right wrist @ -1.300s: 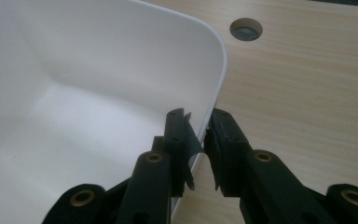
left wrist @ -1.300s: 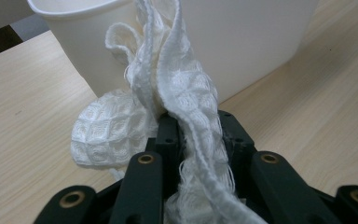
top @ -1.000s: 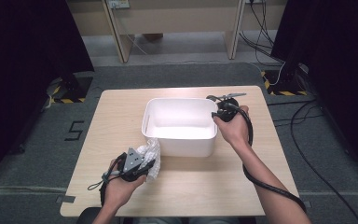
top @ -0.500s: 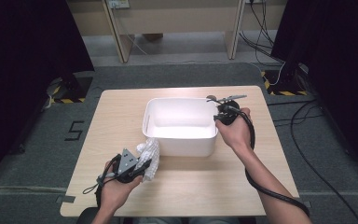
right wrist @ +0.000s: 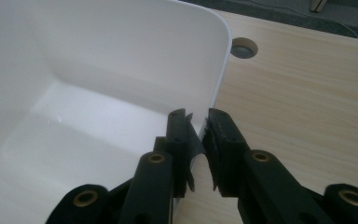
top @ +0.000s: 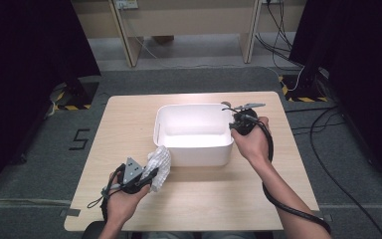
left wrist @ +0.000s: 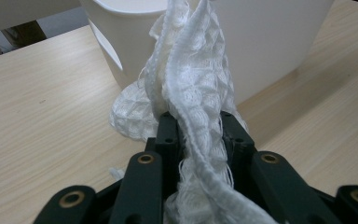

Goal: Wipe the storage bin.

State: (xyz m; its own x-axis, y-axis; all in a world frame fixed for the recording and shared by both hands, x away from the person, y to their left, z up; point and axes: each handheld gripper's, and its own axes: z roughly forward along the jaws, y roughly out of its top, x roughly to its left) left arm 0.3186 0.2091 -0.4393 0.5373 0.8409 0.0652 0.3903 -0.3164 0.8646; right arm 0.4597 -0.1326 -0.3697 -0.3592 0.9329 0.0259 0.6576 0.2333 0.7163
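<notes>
- Cloth (left wrist: pixel 191 88), white and knitted in a bumpy pattern with a frayed edge, was pinched between the jaws of the left gripper (left wrist: pixel 195 126) and rose from them in bunched folds.
- Seen from the high view, the cloth (top: pixel 158 164) hung just off the near left corner of the white tub (top: pixel 191 157), low over the counter (top: pixel 129 119), in front of the tub's near wall.
- In the left gripper view its lower folds reached down to the wood, and its upper folds stood right before the tub's outer wall (left wrist: pixel 270 42); whether they touched that wall could not be told.
- The left gripper (top: pixel 142 175) was held in the person's left hand (top: pixel 122 199) near the front edge of the counter, with its grey plate on top and its cable trailing off to the left.
- The tub was a deep, rounded-corner plastic bin with a pale, bare floor (right wrist: pixel 65 154), standing around the middle of the counter.
- The right gripper (right wrist: pixel 196 126) had its jaws astride the tub's right rim (right wrist: pixel 216 79), one jaw inside the wall and one outside.
- Those jaws had just been closing on the rim and stood close to it on both sides, with a thin gap visible beside the outer pad, so a firm pinch could not be confirmed.
- From the high view the right gripper (top: pixel 236 122) sat at the tub's far right corner, held in the person's right hand (top: pixel 253 142), its thick black cable looping back along the forearm.
- A round hole (right wrist: pixel 244 48) showed in the counter just beyond that corner.
</notes>
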